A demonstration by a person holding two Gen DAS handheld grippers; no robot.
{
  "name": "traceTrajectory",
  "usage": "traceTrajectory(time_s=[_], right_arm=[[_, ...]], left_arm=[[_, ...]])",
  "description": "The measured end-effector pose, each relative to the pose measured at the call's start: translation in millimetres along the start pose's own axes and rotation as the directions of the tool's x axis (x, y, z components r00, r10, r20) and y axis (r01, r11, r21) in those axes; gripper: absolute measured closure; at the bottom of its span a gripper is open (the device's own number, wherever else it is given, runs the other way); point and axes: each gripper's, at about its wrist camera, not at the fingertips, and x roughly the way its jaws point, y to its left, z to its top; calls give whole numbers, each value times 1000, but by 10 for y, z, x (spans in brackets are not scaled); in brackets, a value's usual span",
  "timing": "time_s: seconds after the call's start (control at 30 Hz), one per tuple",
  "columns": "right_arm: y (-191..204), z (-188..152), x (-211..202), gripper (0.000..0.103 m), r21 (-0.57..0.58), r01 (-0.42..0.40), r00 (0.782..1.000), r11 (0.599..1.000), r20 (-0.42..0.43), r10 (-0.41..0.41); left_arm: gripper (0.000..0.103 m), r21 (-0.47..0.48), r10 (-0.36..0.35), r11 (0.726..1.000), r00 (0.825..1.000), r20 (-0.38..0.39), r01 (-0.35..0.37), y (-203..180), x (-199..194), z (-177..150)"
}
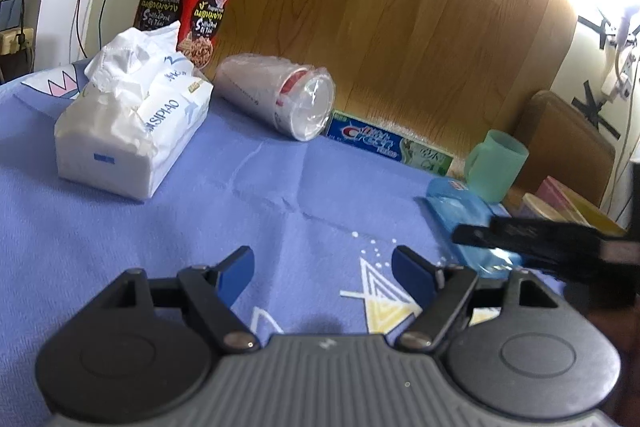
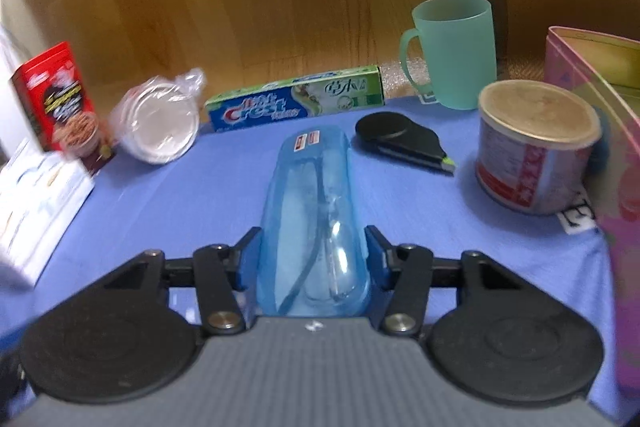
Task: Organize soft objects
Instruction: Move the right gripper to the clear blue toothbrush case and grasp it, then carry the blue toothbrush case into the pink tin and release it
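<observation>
A clear blue plastic case point(image 2: 314, 223) with glasses inside lies on the blue cloth point(image 2: 160, 211). My right gripper point(image 2: 313, 257) has its two blue pads against the case's near end, shut on it. The case also shows in the left wrist view point(image 1: 464, 219), with the right gripper's black finger point(image 1: 520, 233) over it. My left gripper point(image 1: 323, 273) is open and empty above the cloth point(image 1: 240, 195). A white tissue pack point(image 1: 132, 131) lies at the far left, with tissue sticking out of its top.
A red snack tin point(image 1: 188, 7), a wrapped stack of cups point(image 1: 280, 99), a Crest toothpaste box point(image 2: 296, 101) and a green mug point(image 2: 456, 51) stand along the wooden back. A black correction-tape dispenser point(image 2: 404, 141), a round can point(image 2: 536, 147) and a pink box point(image 2: 600, 131) are at the right.
</observation>
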Motion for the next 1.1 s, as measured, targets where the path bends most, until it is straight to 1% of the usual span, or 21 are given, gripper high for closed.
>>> traceTrajectory(time_s=[0.2,0.27,0.4,0.43,0.53,0.57,0.63,0.67,0.7,0.77,0.8,0.83,0.87,0.93,1.0,1.1], right_arm=[[-106,-257,-460,47,-41,-106,993,994,-51,104],[-115,-390,-655,47,-75,-138,989,988,-66,133],[-137,-655,-1010,47,-126,-172,984,977,-59,166],[-156,-714,-1092,47,-128,-176,984,976,-57,169],[-231,-879,-1246,46,-77,-205,978,976,-45,202],[-244,-923,-1294,45,-70,-208,978,976,-36,206],[-233,-977,-1356,32,-77,-223,975,972,-27,222],[-216,-1000,-1377,29,-93,-229,973,969,-22,228],[-198,-1026,-1394,27,-116,-223,975,968,-16,223],[-170,-1052,-1407,27,-173,-204,979,963,-11,206],[-147,-1061,-1405,27,-202,-197,980,959,-7,200],[-150,-1071,-1414,26,-223,-194,980,955,-3,199],[-138,-1075,-1405,26,-240,-193,980,951,-1,199],[-164,-1086,-1399,26,-254,-196,979,947,-3,202],[-179,-1095,-1389,26,-259,-202,978,945,-3,208],[-214,-1125,-1421,26,-266,-205,977,942,4,214]], left_arm=[[22,-3,-4,1000,1000,-28,4,18,35,2],[20,7,-2,1000,999,-33,2,2,44,2],[19,24,3,1000,999,-41,-2,-29,53,-1],[19,28,4,1000,999,-43,-3,-34,56,-2],[16,40,5,999,999,-50,-3,-56,69,-3],[16,46,7,999,999,-53,-4,-66,74,-5],[15,61,6,998,998,-61,-2,-91,85,-9],[14,67,3,998,998,-65,1,-103,85,-12],[14,71,0,997,998,-69,4,-113,85,-13],[14,80,4,997,996,-90,3,-167,60,-19],[14,69,-24,997,994,-107,31,-214,13,-28],[15,45,-76,996,989,-124,82,-255,-35,-40],[15,18,-133,990,980,-150,137,-306,-71,-56],[15,-26,-244,969,946,-213,244,-468,-118,-109],[16,-32,-300,953,916,-267,303,-643,-128,-170],[18,-42,-353,932,872,-338,361,-884,-103,-279]])
